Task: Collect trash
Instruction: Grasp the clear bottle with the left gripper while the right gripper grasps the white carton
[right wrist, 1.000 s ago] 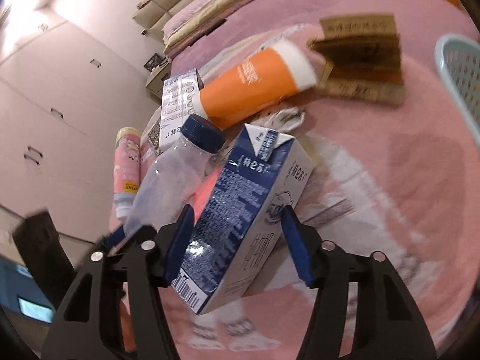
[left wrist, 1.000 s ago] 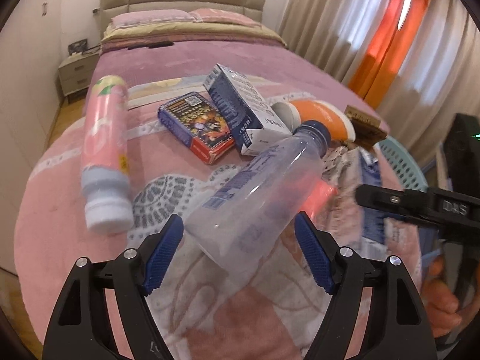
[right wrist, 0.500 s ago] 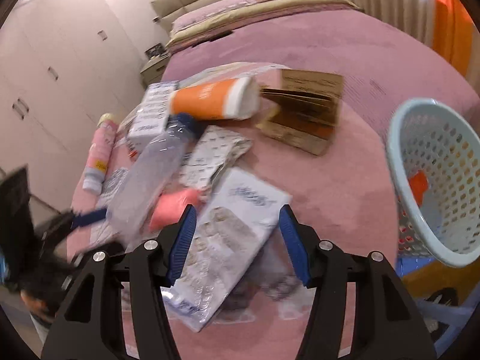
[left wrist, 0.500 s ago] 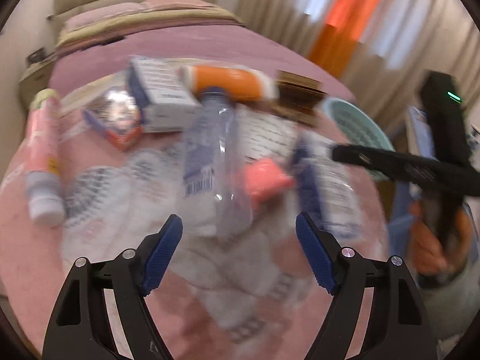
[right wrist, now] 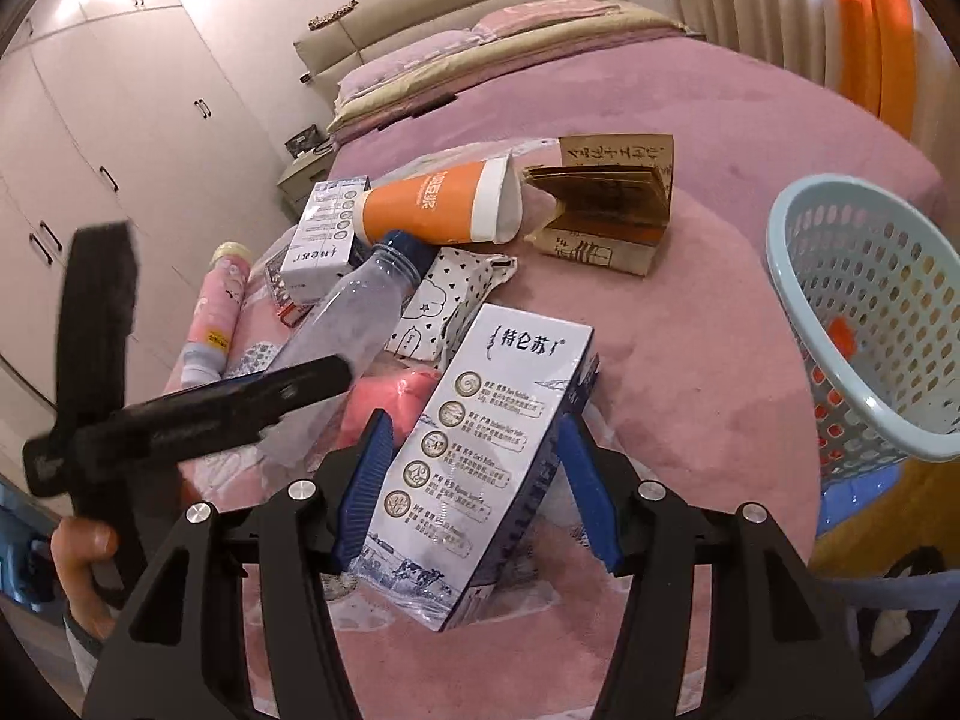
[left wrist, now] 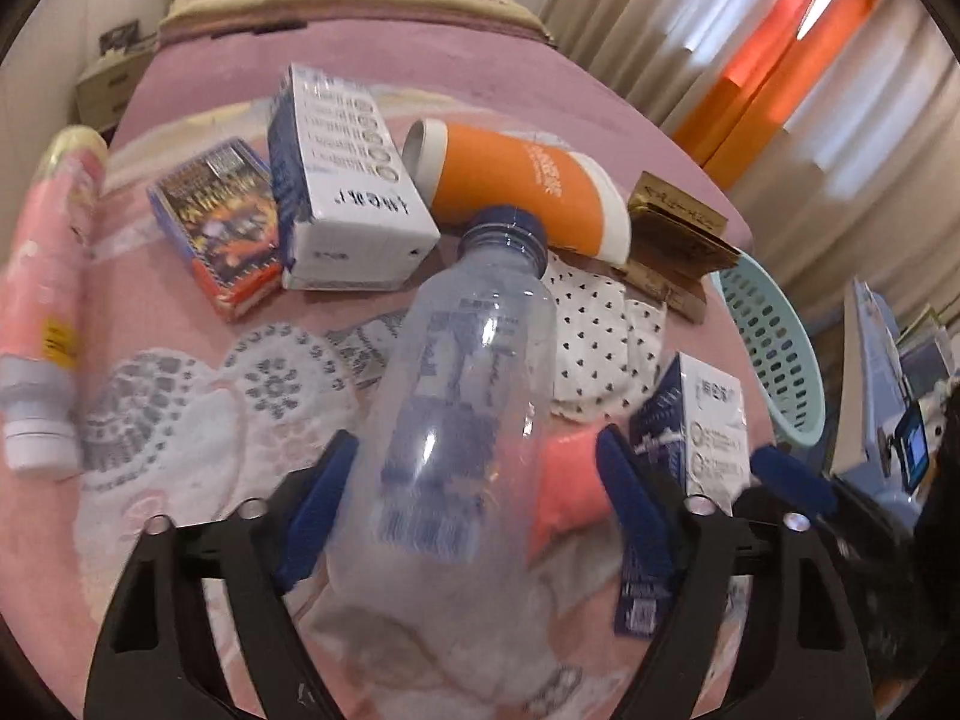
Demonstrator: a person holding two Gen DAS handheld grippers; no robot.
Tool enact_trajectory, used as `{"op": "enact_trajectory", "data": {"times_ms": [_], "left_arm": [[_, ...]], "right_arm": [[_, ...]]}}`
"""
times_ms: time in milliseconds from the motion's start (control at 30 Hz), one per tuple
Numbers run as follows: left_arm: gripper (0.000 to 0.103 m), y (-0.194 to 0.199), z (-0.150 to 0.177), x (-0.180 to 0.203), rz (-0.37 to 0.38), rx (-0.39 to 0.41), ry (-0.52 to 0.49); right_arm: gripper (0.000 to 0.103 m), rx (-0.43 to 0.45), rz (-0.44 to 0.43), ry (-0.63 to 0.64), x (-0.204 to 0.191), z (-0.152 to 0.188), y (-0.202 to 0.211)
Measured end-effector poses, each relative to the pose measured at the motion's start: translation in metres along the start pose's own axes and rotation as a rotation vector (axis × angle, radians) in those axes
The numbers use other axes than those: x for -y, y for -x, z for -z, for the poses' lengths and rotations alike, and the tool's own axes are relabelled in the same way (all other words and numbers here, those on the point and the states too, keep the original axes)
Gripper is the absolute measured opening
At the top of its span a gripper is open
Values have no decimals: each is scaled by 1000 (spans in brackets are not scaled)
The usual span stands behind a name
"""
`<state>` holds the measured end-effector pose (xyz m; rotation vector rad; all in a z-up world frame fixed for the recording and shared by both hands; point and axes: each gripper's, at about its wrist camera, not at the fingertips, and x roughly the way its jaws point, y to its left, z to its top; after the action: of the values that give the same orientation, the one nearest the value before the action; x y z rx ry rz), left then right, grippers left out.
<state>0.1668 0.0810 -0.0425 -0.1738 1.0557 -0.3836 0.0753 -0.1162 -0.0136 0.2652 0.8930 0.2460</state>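
Note:
My left gripper point(left wrist: 474, 516) is shut on a clear plastic bottle point(left wrist: 468, 414) with a blue cap, held above the bed; the bottle also shows in the right wrist view point(right wrist: 354, 312). My right gripper point(right wrist: 474, 480) is shut on a white and blue milk carton point(right wrist: 486, 468), which also shows in the left wrist view point(left wrist: 696, 426). A light blue trash basket point(right wrist: 864, 312) stands at the bed's right edge, with something orange inside.
On the pink bedspread point(right wrist: 690, 360) lie an orange cup point(right wrist: 438, 210), a brown cardboard box point(right wrist: 606, 210), a second milk carton point(left wrist: 342, 204), a colourful small box point(left wrist: 222, 222), a pink bottle point(left wrist: 42, 300), a spotted packet point(right wrist: 450, 300) and a pink item point(right wrist: 390, 402).
Both grippers swung from left toward the basket side and steadied. The bottle and the carton stay held between the jaws. The basket came into view on the right.

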Motion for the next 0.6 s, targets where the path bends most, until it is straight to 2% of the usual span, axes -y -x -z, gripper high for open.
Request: {"op": "enact_trajectory", "data": {"times_ms": [33, 67, 367, 600], "left_arm": [[59, -3, 0, 0, 0, -2, 2], [55, -5, 5, -1, 2, -4, 5], [54, 23, 39, -15, 36, 92, 67], [54, 37, 54, -26, 55, 124, 110]], "right_arm": [[54, 2, 9, 4, -2, 1, 0], [54, -1, 19, 7, -4, 2, -2], [57, -64, 44, -66, -6, 4, -28], [61, -64, 96, -32, -14, 5, -31]]}}
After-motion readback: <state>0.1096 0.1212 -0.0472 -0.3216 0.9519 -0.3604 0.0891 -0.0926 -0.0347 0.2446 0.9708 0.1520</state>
